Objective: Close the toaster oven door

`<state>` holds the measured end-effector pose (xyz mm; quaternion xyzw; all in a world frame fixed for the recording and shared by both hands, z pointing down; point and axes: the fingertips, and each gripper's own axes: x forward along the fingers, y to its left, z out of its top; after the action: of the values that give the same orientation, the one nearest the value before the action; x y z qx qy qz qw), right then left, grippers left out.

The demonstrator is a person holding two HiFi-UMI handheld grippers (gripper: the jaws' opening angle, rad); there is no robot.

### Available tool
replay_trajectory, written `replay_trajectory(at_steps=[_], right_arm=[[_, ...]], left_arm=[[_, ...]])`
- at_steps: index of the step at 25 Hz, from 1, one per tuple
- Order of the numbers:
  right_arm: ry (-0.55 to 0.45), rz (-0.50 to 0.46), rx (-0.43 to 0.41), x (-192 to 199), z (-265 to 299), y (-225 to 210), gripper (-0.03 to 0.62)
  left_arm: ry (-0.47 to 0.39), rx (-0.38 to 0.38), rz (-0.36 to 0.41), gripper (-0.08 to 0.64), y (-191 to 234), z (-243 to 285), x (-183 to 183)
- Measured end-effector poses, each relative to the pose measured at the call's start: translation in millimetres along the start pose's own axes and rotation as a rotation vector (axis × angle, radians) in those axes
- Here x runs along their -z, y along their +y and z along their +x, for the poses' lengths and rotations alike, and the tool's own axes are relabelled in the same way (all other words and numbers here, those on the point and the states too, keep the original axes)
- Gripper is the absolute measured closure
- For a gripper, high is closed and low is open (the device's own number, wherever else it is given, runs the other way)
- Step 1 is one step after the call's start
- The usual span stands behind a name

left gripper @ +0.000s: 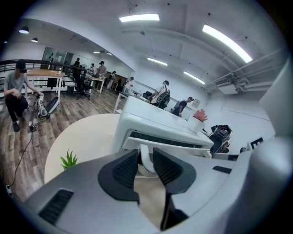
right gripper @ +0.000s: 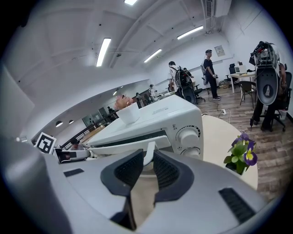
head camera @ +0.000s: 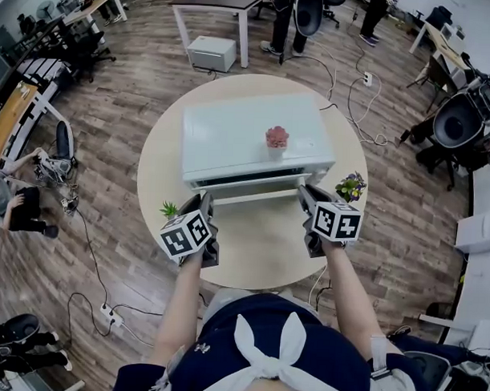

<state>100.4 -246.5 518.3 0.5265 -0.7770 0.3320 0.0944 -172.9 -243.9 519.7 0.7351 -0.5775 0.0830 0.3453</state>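
Left gripper (left gripper: 145,160) and right gripper (right gripper: 147,157) jaws, narrowly parted, each pinch the door handle (head camera: 253,197) of the toaster oven (head camera: 247,135)

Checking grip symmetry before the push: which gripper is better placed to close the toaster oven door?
Neither clearly. The left gripper and the right gripper are each closed on one end post of the door handle, on opposite sides. Pushing with both together probably works best.

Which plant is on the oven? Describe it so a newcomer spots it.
Start at the round beige table, then the white toaster oven in its middle. On the oven's top stands a small white pot with a pink plant. The green spiky plant and the purple-flowered plant stand lower, on the tabletop at either side.
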Motion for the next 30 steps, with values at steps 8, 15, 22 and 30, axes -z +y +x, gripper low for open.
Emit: replay_trajectory(at_steps=[8,15,22,30], right_arm=[[0.004,0.005,0.017,-4,3,-2,0.518],[0.003,0.007,0.018,-9,7,-3,0.518],[-0.009,0.015,0.01,-14,11,0,0.518],[-0.007,0.015,0.028,-18,11,-2,0.518]], left_arm=[[-0.002,0.003,0.012,0.457,0,3,-7],[-0.001,0.007,0.012,0.457,0,7,-11],[-0.006,0.011,0.012,0.457,1,11,-15],[-0.007,0.02,0.007,0.457,0,11,-18]])
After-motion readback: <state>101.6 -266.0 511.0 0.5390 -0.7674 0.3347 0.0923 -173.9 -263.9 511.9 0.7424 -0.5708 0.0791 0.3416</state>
